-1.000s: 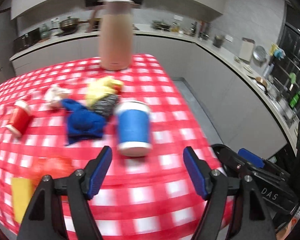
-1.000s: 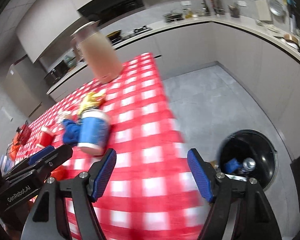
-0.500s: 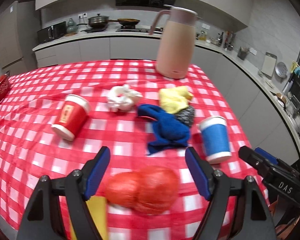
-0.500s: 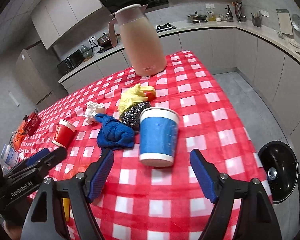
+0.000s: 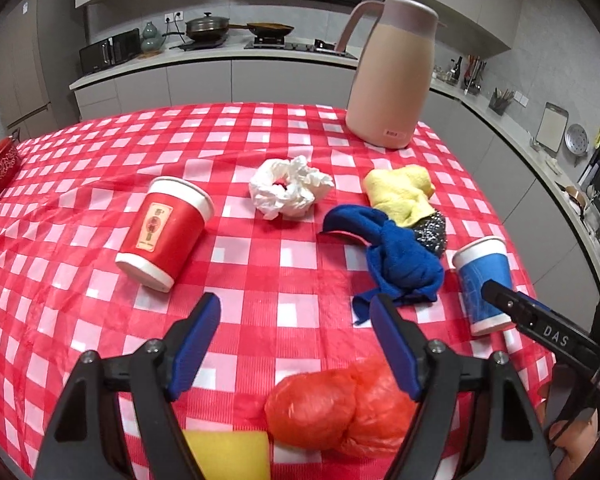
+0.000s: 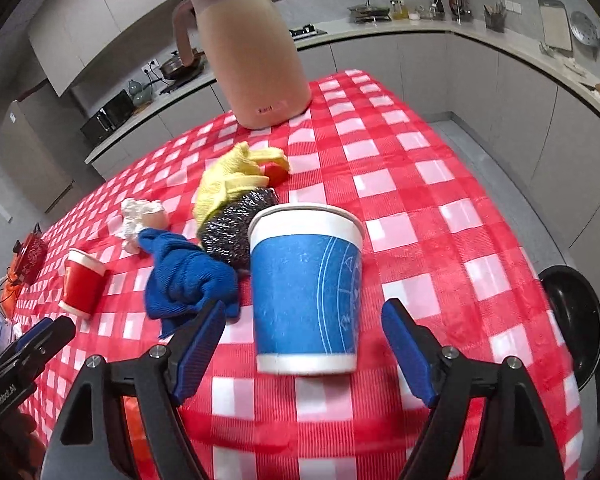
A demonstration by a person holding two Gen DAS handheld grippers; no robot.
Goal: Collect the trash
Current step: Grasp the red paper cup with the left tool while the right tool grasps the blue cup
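My left gripper (image 5: pixel 296 312) is open above the red-checked table (image 5: pixel 260 292), with nothing between its fingers. A crumpled red plastic bag (image 5: pixel 336 408) lies just below them, beside a yellow sponge (image 5: pixel 228 456). Ahead are a red paper cup (image 5: pixel 164 232), a white crumpled tissue (image 5: pixel 290 192), a blue cloth (image 5: pixel 396 264) and the blue paper cup (image 5: pixel 484 280). My right gripper (image 6: pixel 304 316) is open around the upright blue cup (image 6: pixel 308 288); its pads (image 6: pixel 204 344) stand clear of the cup's sides.
A tall pink thermos jug (image 6: pixel 248 52) stands at the table's far end. A yellow cloth (image 6: pixel 232 180) and a steel scrubber (image 6: pixel 236 232) lie behind the blue cup. A black bin (image 6: pixel 572 320) sits on the floor right of the table. Kitchen counters line the walls.
The left gripper has swung left from the blue cup to above the red bag. The right gripper has moved from the table edge near the bin to the blue cup.
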